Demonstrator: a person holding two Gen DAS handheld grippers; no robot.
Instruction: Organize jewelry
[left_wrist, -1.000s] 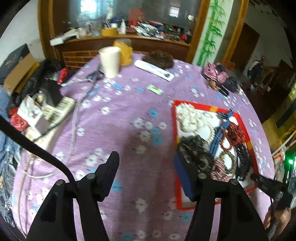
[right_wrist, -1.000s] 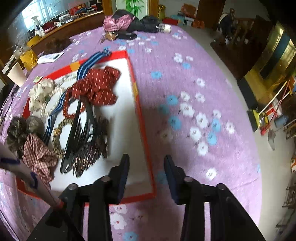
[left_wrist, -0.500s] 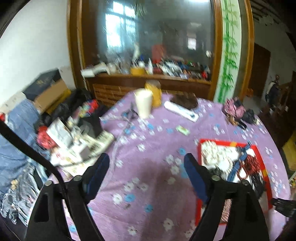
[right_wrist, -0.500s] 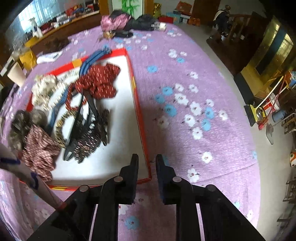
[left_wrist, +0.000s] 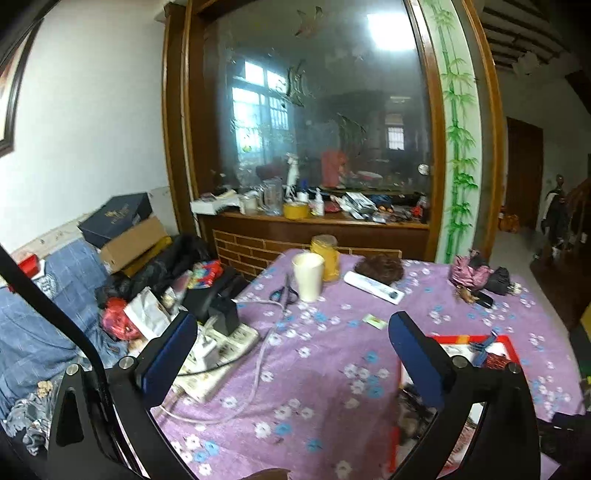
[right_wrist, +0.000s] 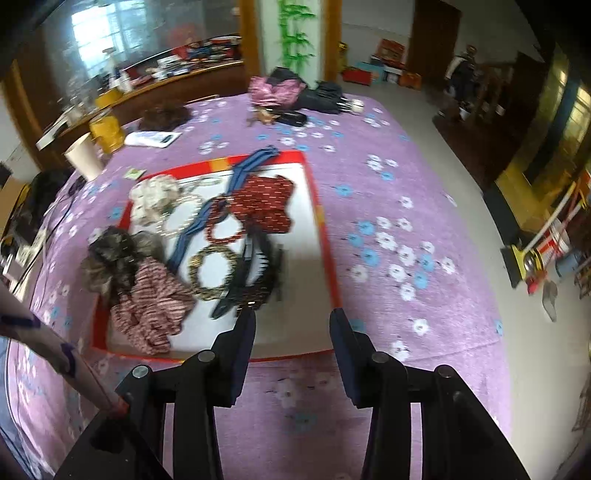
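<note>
A red-rimmed white tray (right_wrist: 325, 236) lies on the purple flowered tablecloth (right_wrist: 388, 192). It holds a red scrunchie (right_wrist: 264, 203), a red bead bracelet (right_wrist: 223, 230), a gold-brown bracelet (right_wrist: 212, 273), black hair combs (right_wrist: 251, 273), a blue band (right_wrist: 243, 173), a white scrunchie (right_wrist: 153, 194) and a striped scrunchie (right_wrist: 151, 310). My right gripper (right_wrist: 291, 321) is open and empty above the tray's near edge. My left gripper (left_wrist: 291, 339) is open wide and empty, raised above the table; the tray (left_wrist: 502, 341) sits behind its right finger.
A white cup (left_wrist: 307, 275), a yellow jar (left_wrist: 325, 256), scissors (left_wrist: 282, 291), a remote (left_wrist: 373, 287) and a dark hairpiece (left_wrist: 378, 268) stand at the table's far side. A power strip (left_wrist: 221, 347) and cables lie left. Folded umbrellas (right_wrist: 295, 92) lie at the far edge.
My left gripper has lifted and tilted up, so the tray has slid low right. My right gripper closed partway, then opened again and drew back from the tray.
</note>
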